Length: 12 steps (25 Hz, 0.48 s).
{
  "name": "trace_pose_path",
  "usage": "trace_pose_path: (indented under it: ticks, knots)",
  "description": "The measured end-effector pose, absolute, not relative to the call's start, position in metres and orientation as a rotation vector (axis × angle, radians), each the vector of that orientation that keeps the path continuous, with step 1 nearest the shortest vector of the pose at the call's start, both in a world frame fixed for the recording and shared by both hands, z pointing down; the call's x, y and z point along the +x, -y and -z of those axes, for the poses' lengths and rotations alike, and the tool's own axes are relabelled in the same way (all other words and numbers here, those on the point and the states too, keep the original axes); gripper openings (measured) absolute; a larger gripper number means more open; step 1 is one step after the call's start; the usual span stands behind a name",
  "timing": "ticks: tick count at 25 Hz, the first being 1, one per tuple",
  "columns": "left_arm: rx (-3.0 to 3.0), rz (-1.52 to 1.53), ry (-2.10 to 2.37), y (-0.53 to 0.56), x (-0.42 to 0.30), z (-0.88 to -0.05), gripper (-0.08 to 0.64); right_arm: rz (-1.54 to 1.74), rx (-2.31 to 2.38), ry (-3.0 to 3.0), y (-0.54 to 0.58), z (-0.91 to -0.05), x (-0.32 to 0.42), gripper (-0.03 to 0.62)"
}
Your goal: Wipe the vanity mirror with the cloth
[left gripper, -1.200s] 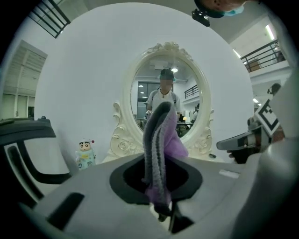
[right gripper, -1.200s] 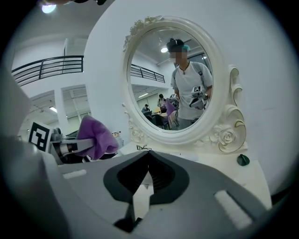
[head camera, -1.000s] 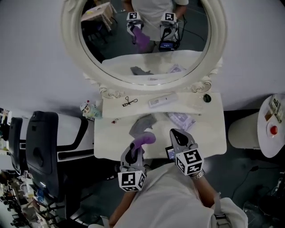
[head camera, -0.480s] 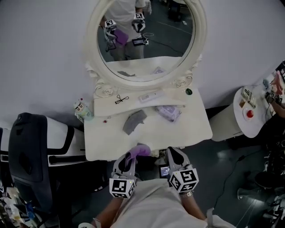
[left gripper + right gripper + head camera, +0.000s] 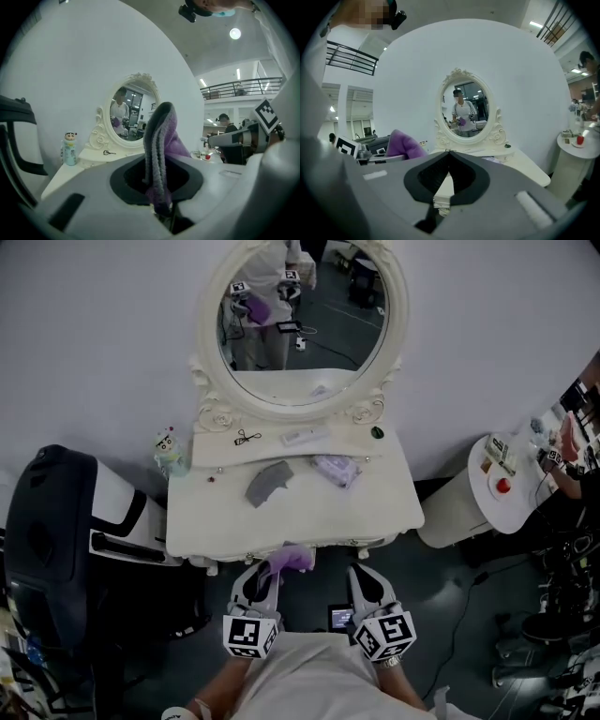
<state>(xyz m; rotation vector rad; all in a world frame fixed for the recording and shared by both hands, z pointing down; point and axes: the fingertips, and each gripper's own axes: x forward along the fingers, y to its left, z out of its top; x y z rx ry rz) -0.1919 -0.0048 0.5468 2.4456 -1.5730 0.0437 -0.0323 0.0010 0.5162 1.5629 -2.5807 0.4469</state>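
Across the table the vanity mirror is standing well ahead; my left fingers are pinching the cloth; my right fingers are sitting closed, empty.

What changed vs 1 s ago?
Both grippers pulled back from over the vanity table to clear of its front edge, farther from the mirror. Left gripper still clamps the purple cloth; right gripper still shut, empty. Tabletop items unmoved.
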Motion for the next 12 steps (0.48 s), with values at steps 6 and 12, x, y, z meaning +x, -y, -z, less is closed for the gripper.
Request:
trace_pose_path:
  ticks: [6,12]
  knots:
    - [2.264,-0.06,1.779,-0.076,-0.181,-0.547,0.055,-0.481,1.445,2.675,-0.072,-0.519,0.0,0.008]
    - [2.23,-0.126,1.741,-0.17,-0.111,-0.557,0.057,-0.581,1.397,2.655,-0.128,-0.55,0.059,0.008]
